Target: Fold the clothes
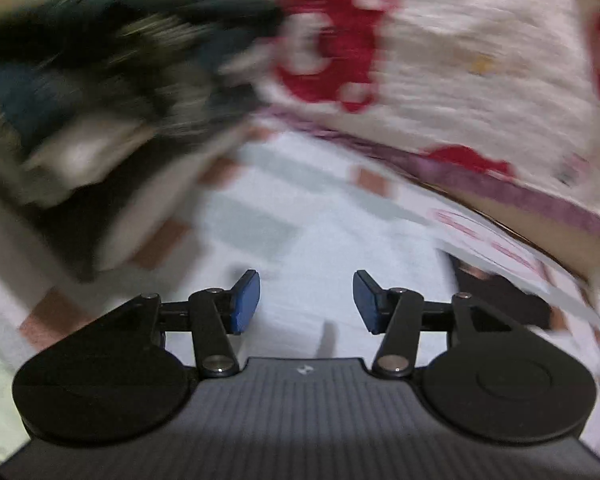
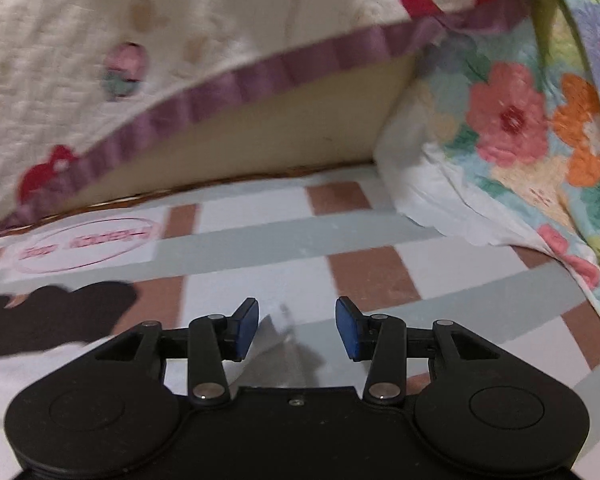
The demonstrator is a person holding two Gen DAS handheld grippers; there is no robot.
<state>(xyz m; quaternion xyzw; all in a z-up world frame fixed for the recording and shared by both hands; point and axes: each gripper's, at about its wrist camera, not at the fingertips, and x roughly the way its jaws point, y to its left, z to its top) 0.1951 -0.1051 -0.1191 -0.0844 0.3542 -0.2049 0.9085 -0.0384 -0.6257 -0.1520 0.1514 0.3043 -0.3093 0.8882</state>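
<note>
White checked sheet [image 2: 260, 288] w/ brown and grey blocks lies flat under both grippers. Left gripper [image 1: 306, 300]: fingers spread wide, nothing held. Right gripper [image 2: 296, 328]: fingers likewise apart, empty, a raised white fold of cloth [image 2: 272, 332] between them. Dark blurred garments [image 1: 100, 80] heaped upper left; cream quilt w/ red figures [image 1: 440, 72] behind; floral quilt [image 2: 540, 128] at right.

Both wrist views look low and close across the checked sheet [image 1: 312, 216], sharing the purple-edged quilt [image 2: 100, 60].
</note>
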